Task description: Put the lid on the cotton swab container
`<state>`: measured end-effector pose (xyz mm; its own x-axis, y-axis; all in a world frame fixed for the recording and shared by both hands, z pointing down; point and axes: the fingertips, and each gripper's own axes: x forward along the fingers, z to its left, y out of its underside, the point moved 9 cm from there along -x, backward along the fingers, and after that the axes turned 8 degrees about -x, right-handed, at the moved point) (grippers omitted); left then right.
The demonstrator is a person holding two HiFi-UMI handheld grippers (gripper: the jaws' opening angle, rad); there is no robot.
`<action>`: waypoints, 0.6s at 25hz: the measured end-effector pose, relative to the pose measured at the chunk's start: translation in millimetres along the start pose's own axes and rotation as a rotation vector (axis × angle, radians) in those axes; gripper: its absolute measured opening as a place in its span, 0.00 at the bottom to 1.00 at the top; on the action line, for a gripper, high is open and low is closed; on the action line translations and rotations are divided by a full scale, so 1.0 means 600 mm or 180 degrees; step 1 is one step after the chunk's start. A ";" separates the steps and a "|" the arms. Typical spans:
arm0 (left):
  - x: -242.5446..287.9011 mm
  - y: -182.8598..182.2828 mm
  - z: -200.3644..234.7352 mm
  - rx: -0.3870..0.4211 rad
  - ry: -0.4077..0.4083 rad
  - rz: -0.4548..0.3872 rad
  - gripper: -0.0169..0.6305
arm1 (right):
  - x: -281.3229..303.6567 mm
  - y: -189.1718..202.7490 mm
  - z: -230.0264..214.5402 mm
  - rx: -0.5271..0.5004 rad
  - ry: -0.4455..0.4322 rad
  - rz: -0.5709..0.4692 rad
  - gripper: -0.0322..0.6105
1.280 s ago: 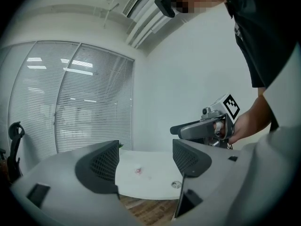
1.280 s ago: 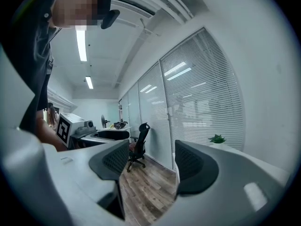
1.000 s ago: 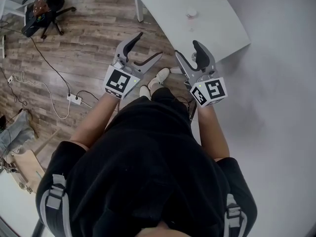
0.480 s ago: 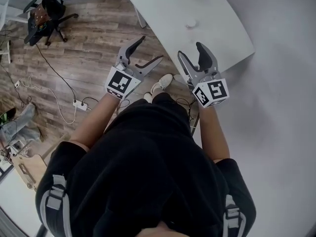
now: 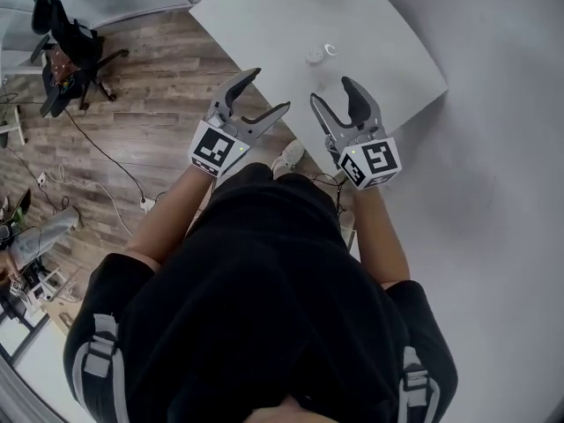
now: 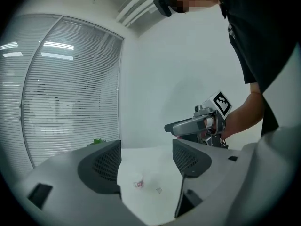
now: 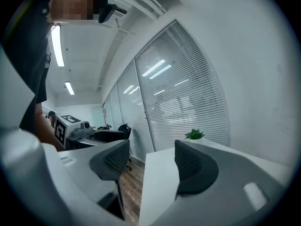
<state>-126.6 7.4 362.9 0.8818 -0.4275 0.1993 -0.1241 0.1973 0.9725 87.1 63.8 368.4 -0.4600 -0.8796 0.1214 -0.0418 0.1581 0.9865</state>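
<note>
At the far left of the head view we see a black office chair on the wood floor.

Moving right, our left gripper is held in the air at the near edge of the white table. Its jaws stand wide apart and grip nothing. The left marker cube carries a black-and-white square pattern, with no letters on it.

In the left gripper view the gap between those jaws frames the tabletop. There the cotton swab container stands upright, well ahead of the jaws. It wears a red label, but the print is too small for us to read. Just to its right the lid lies on the table, near the container and not touching it. In the head view both sit beyond the grippers, roughly between them.

Further right comes our right gripper, level with the left one. Its jaws are also spread wide and hold nothing. In the right gripper view we find only the table's edge and the floor between them. The right marker cube shows another square pattern, again without readable writing.

At the right of that view a small green plant stands at the table's far end, before the window blinds.
</note>
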 end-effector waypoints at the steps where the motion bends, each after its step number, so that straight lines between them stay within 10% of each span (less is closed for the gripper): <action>1: 0.015 0.000 0.004 0.0010 0.0017 0.0012 0.55 | 0.002 0.005 -0.014 0.0008 0.0022 0.0024 0.51; 15: 0.141 0.022 0.061 0.0154 0.0513 0.0352 0.55 | 0.028 0.033 -0.105 0.0260 0.0649 0.0056 0.50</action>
<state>-70.5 -58.6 397.2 0.9225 -0.2581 0.2871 -0.2426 0.1910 0.9511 134.5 24.2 397.1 -0.2729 -0.9476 0.1664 -0.1109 0.2028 0.9729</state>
